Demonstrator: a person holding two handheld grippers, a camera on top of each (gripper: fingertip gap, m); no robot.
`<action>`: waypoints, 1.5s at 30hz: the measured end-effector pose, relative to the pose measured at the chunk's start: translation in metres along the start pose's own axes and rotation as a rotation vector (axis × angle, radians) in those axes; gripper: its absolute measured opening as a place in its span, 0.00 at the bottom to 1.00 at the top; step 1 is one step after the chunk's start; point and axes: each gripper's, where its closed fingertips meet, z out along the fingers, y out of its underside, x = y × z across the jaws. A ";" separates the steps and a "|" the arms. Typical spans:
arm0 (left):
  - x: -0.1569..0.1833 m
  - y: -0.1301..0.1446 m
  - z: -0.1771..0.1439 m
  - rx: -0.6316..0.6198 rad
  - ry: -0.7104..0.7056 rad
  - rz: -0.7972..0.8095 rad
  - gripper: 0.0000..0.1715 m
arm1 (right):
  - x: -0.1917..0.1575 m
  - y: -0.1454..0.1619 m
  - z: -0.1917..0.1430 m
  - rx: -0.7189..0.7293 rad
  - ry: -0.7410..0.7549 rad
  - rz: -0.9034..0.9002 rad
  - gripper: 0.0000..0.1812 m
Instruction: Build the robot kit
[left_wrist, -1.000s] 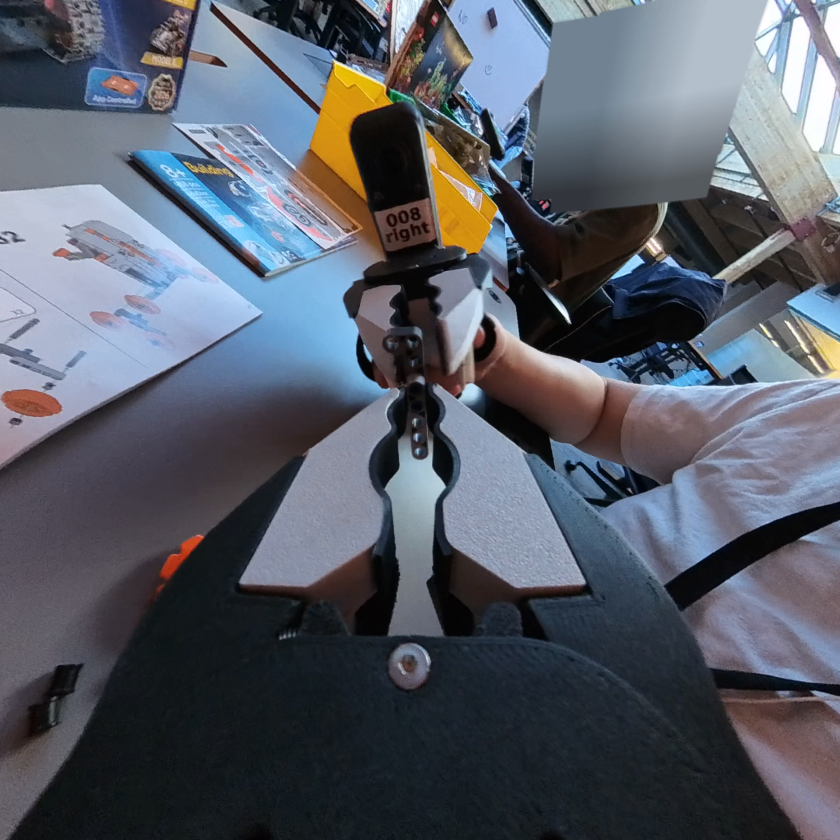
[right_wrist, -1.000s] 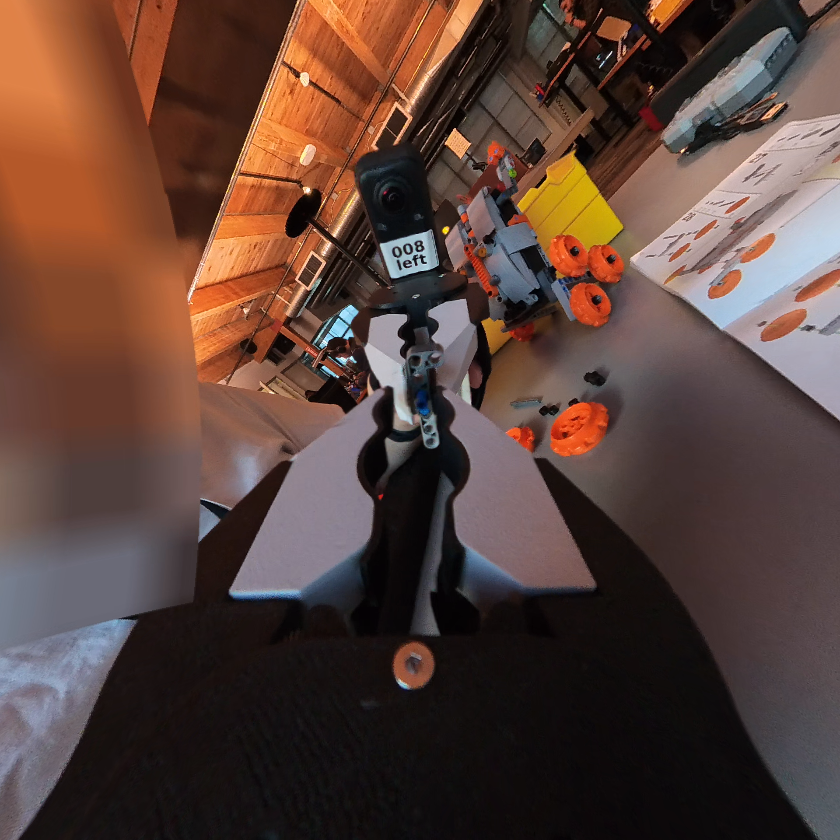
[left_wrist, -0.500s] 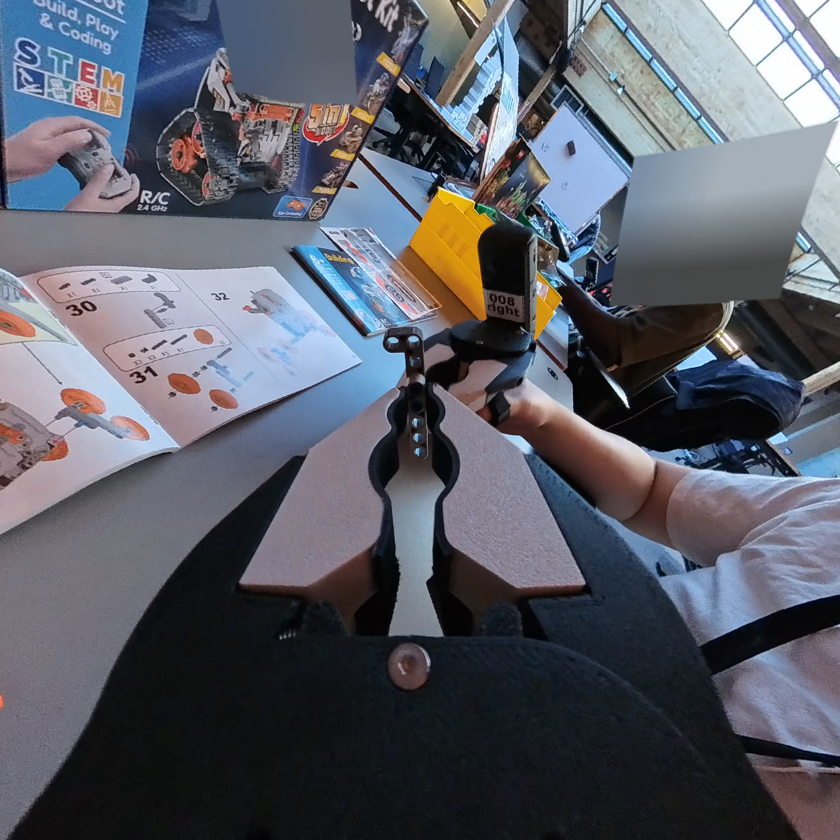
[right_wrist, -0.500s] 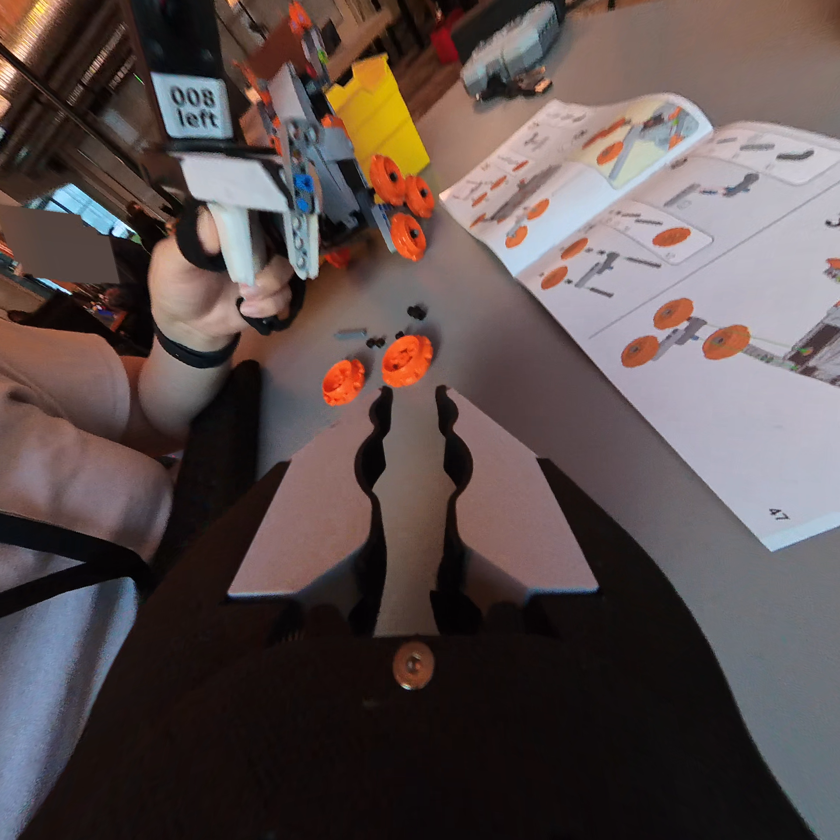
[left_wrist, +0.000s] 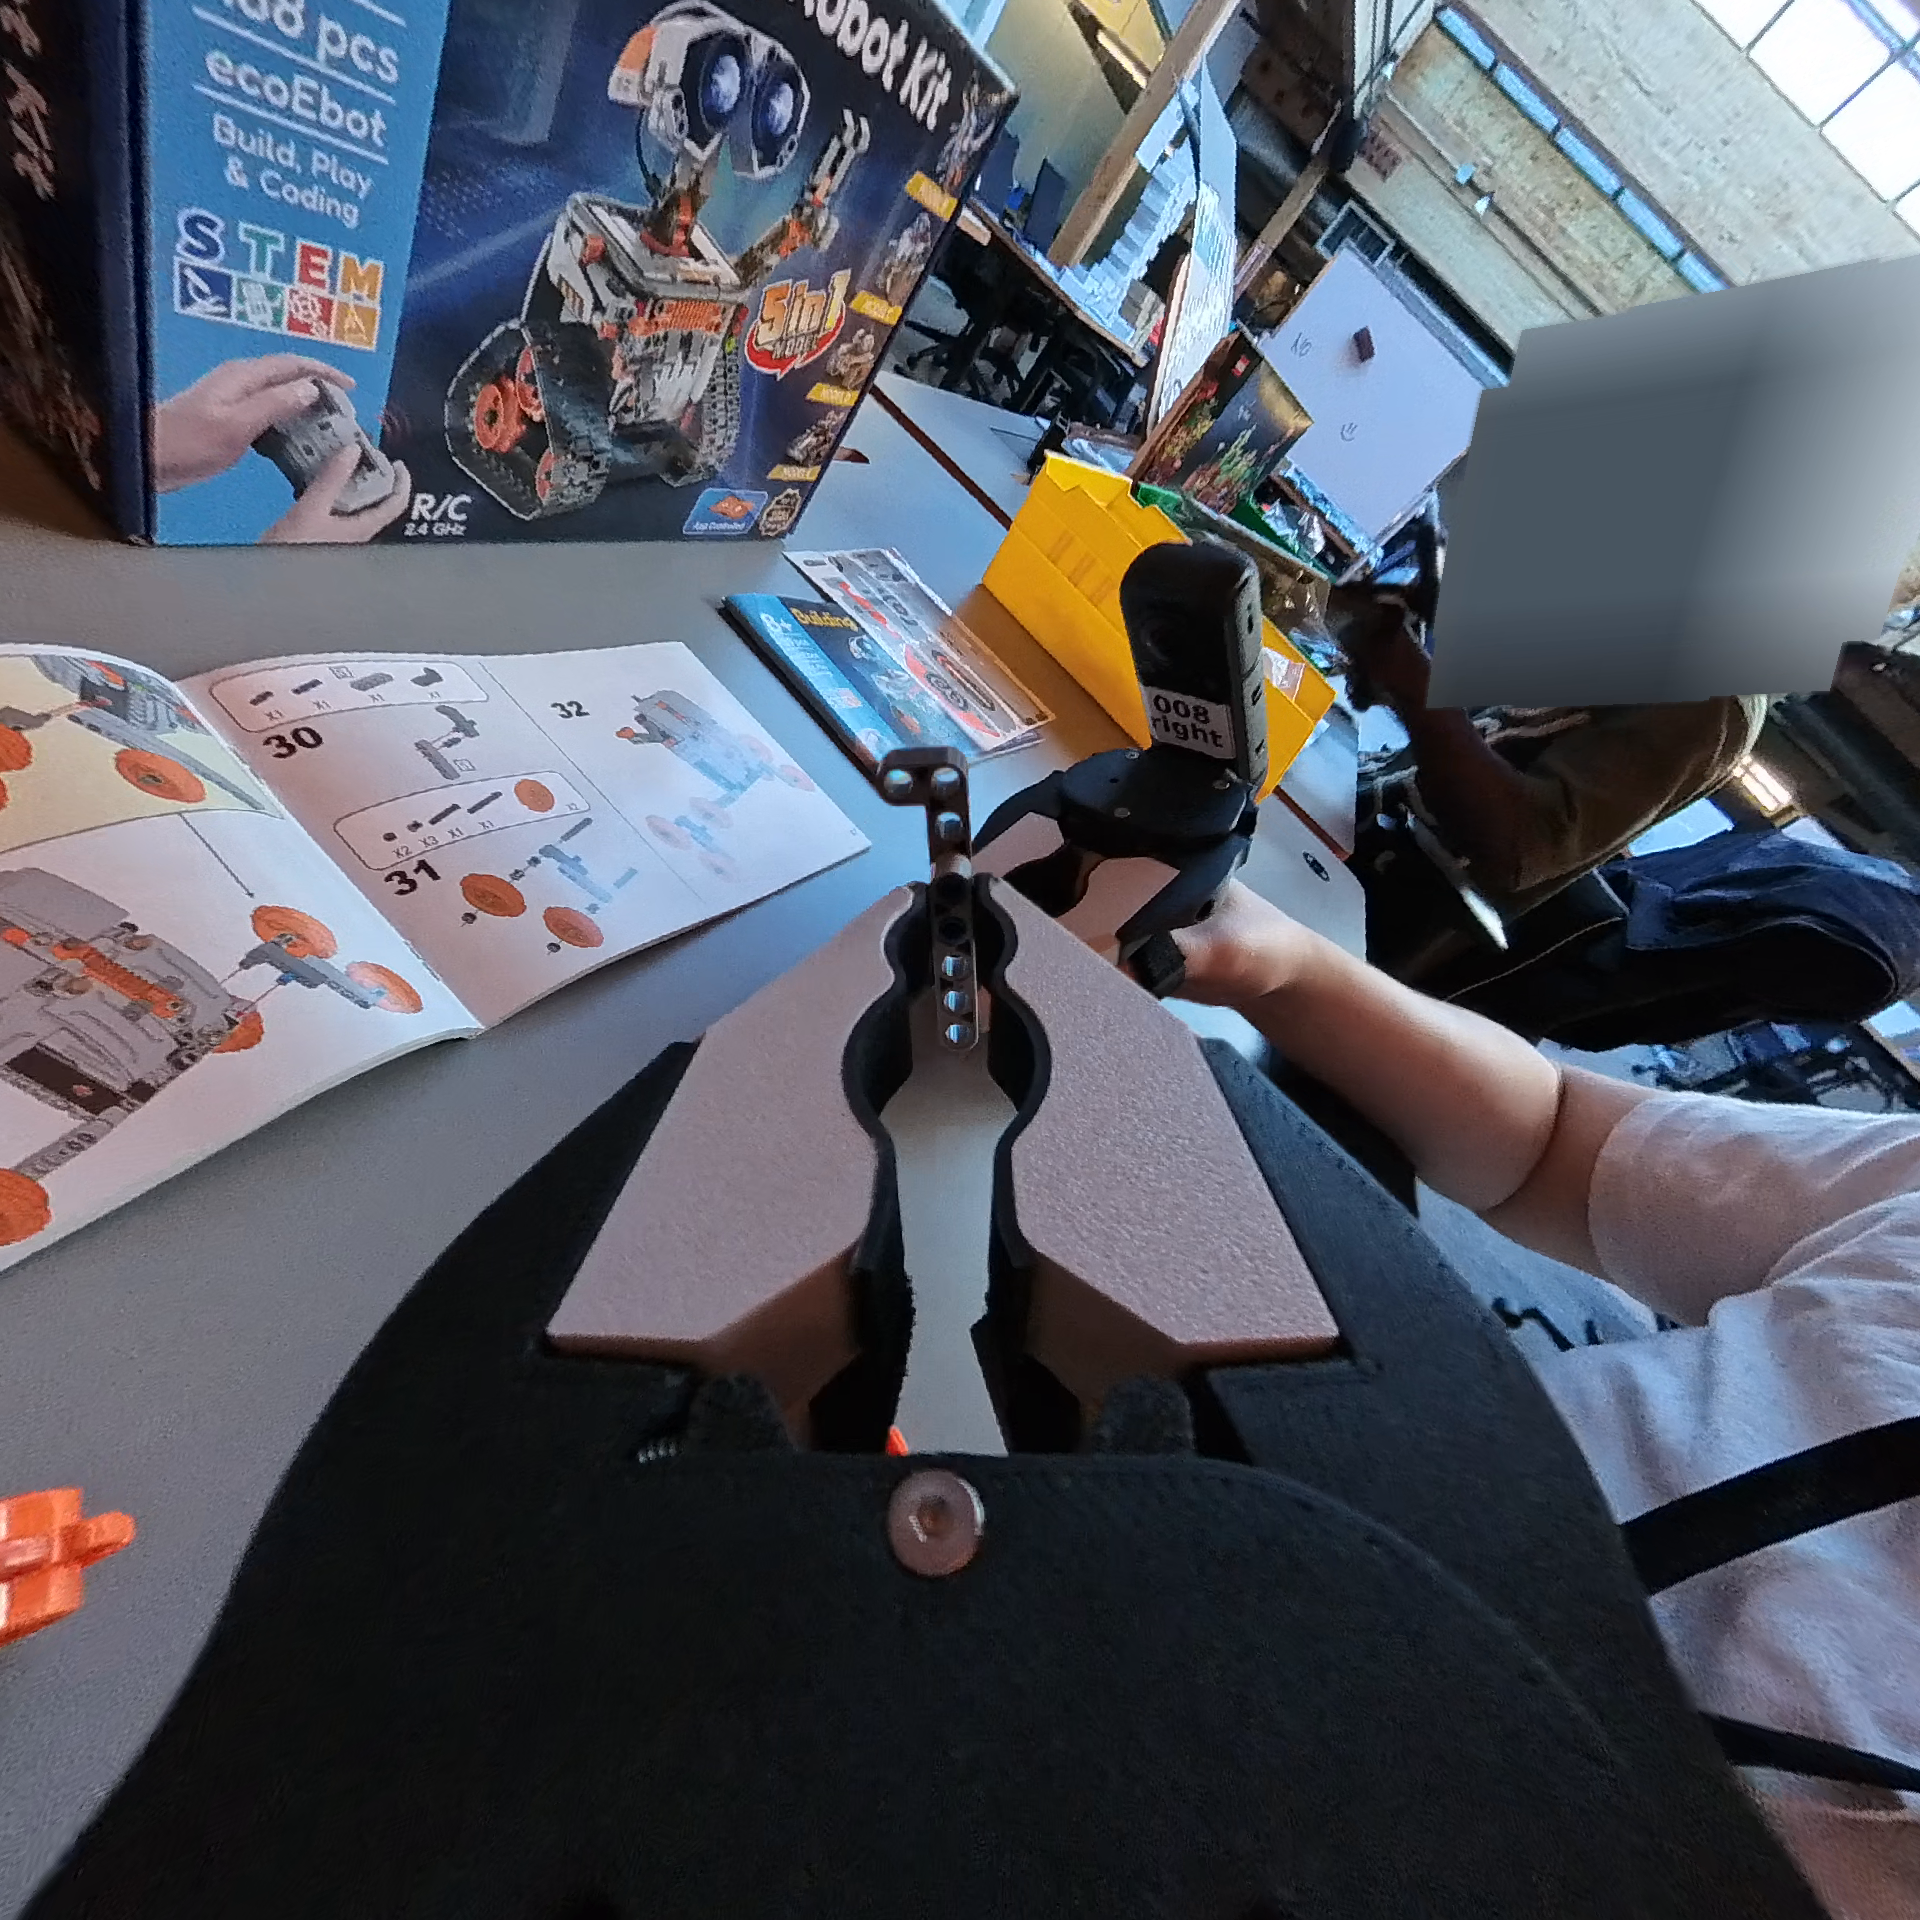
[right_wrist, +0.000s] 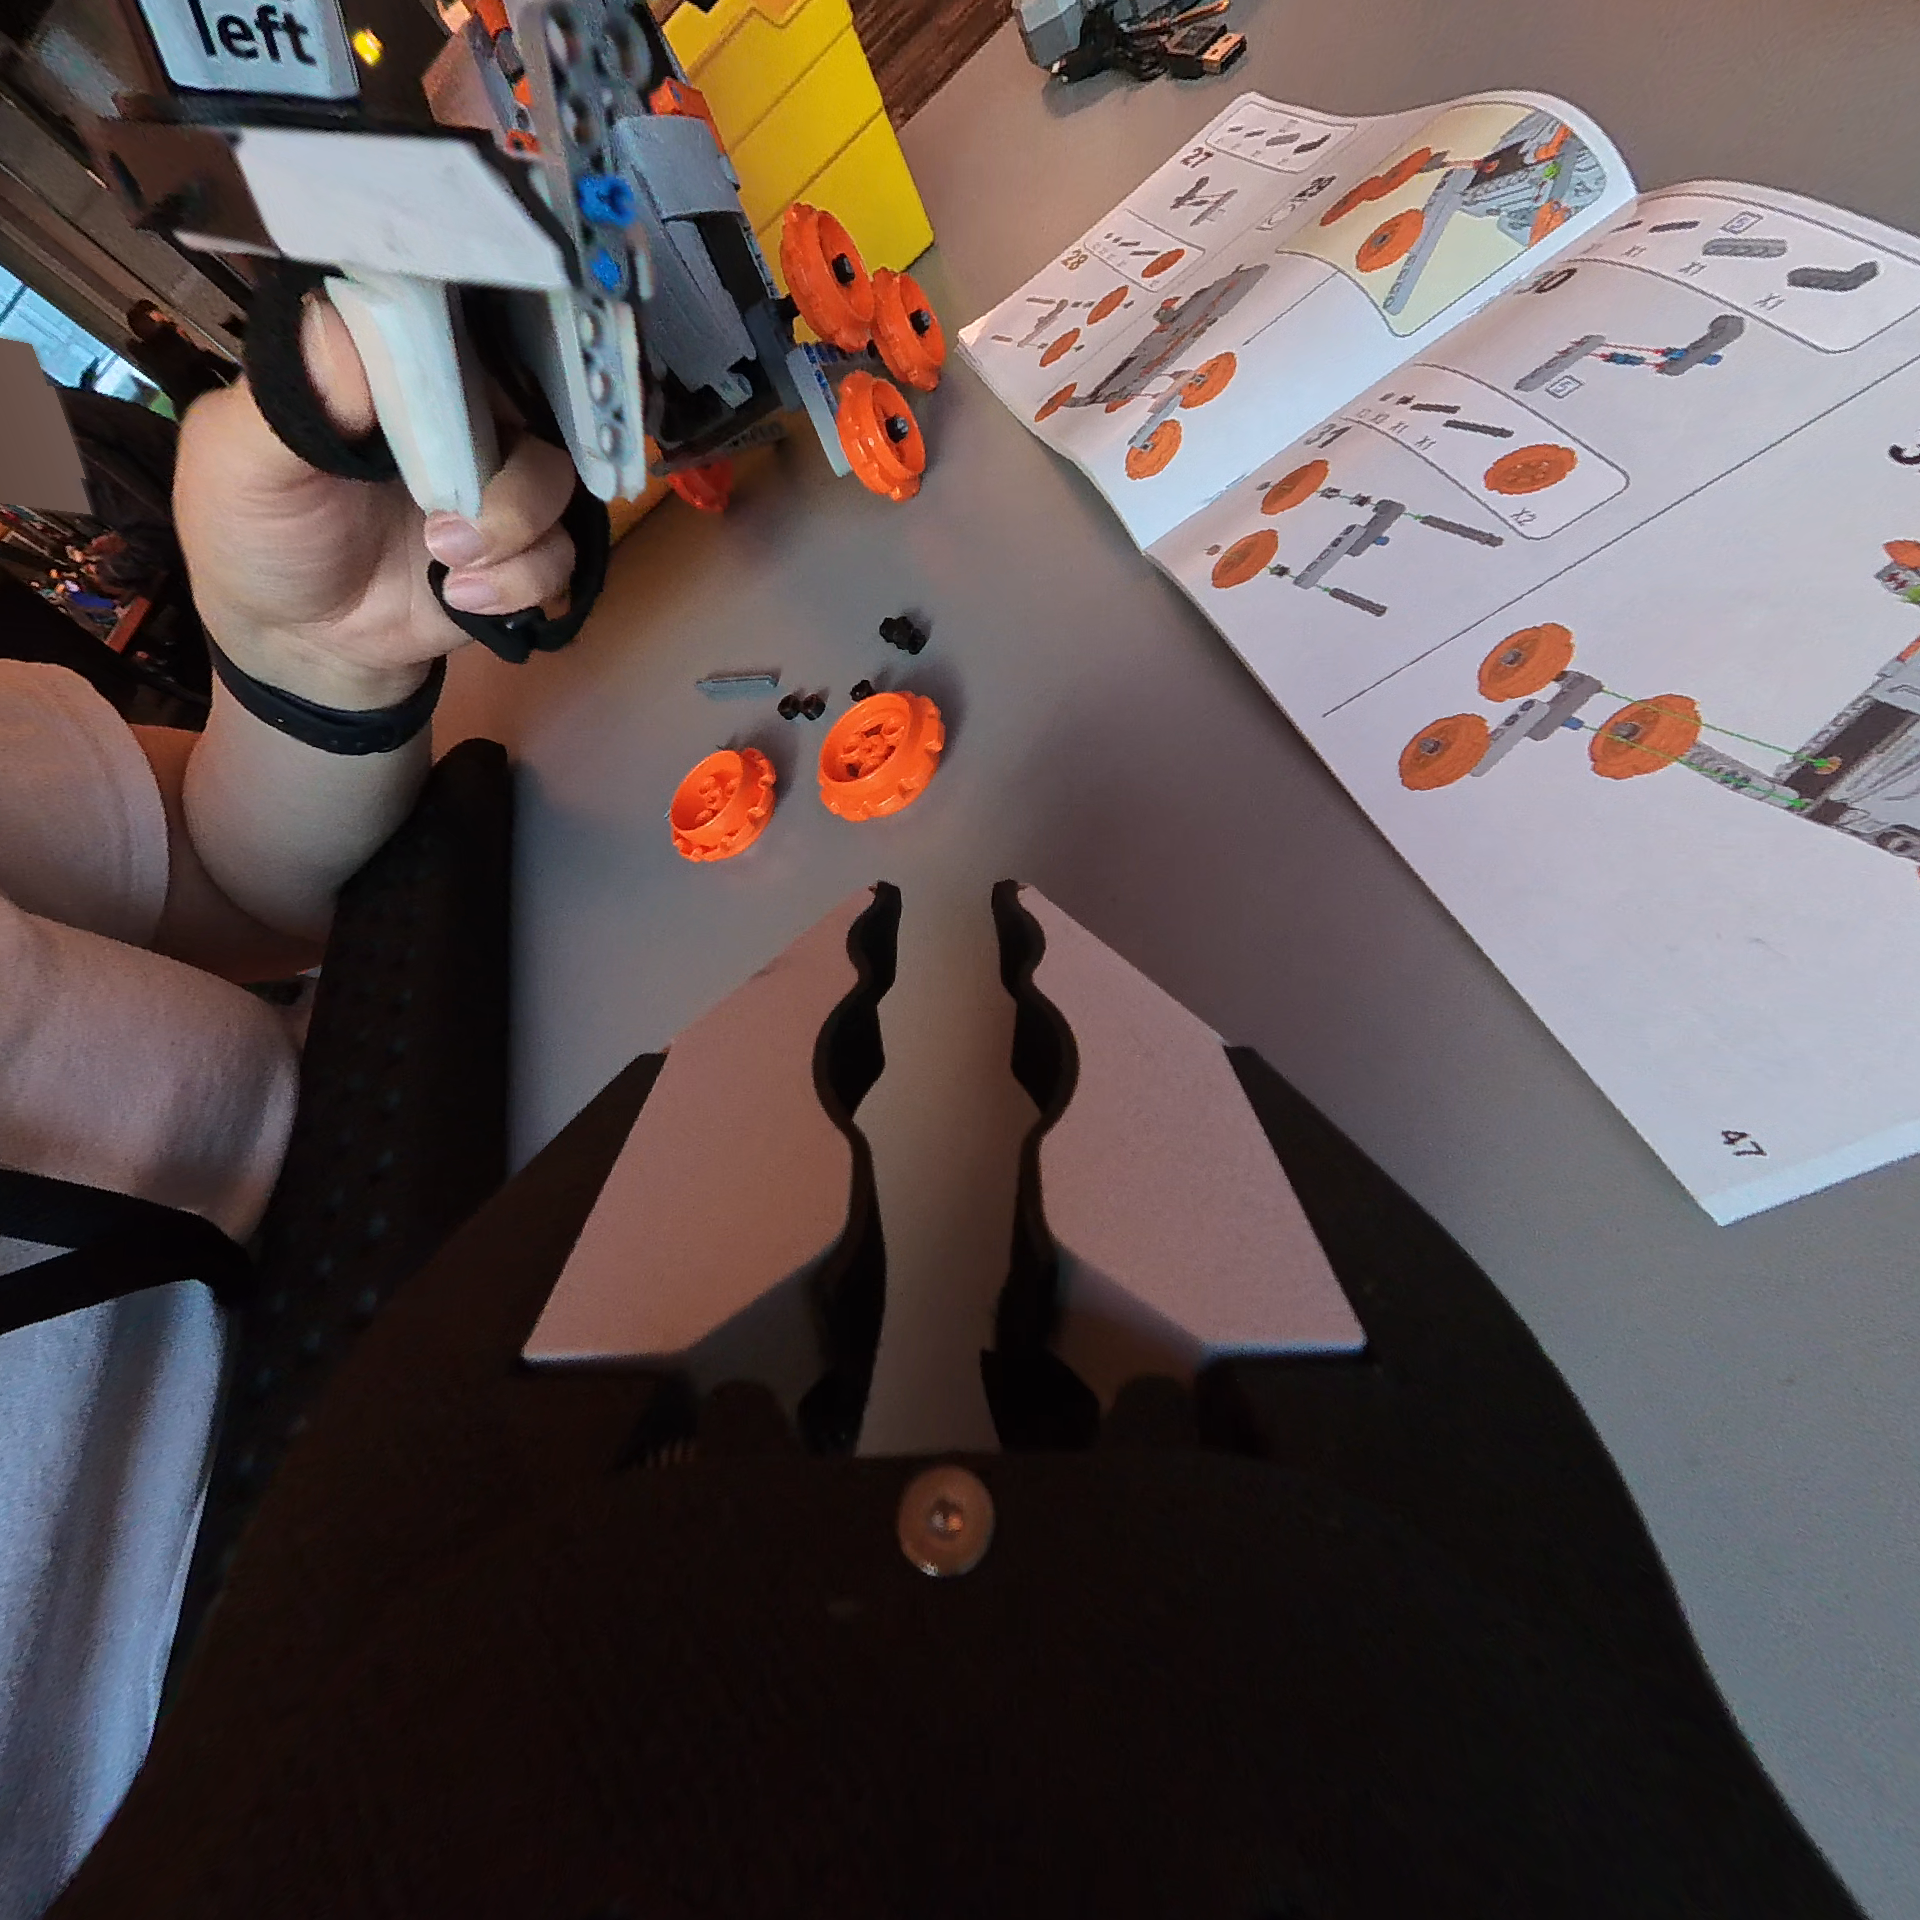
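Note:
My left gripper (left_wrist: 951, 899) is shut on a grey L-shaped beam with holes (left_wrist: 940, 821) and holds it upright above the grey table. In the right wrist view the same beam (right_wrist: 597, 343) shows at the upper left, carrying blue pins. My right gripper (right_wrist: 945, 894) is open and empty, low over the table. Just ahead of its tips lie two orange wheels (right_wrist: 881, 753) (right_wrist: 722, 805), small black pins (right_wrist: 800, 707) and a short grey piece (right_wrist: 738, 683). The right gripper also shows in the left wrist view (left_wrist: 1122, 862), behind and to the right of the beam.
An open instruction booklet (right_wrist: 1558, 520) lies to the right. A partly built grey model with orange wheels (right_wrist: 842, 312) stands beyond the loose parts, before a yellow bin (right_wrist: 821, 135). A kit box (left_wrist: 520, 260), thin booklets (left_wrist: 883, 675) and an orange part (left_wrist: 52, 1548) are on the table. Left tips to right tips: about 11 centimetres.
A second ago both grippers met tip to tip at the beam. My right gripper has opened, let go and swung down toward the wheels. My left gripper still holds the beam.

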 end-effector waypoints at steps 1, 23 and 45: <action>0.002 -0.002 -0.002 0.014 0.009 -0.012 0.03 | 0.000 0.001 0.000 -0.005 0.003 -0.004 0.10; 0.013 -0.018 -0.016 0.079 -0.012 0.030 0.03 | -0.004 0.005 0.003 -0.051 0.032 -0.132 0.10; 0.071 -0.083 -0.112 0.394 -0.061 0.259 0.02 | -0.075 -0.041 0.097 -0.067 -0.018 -1.151 0.08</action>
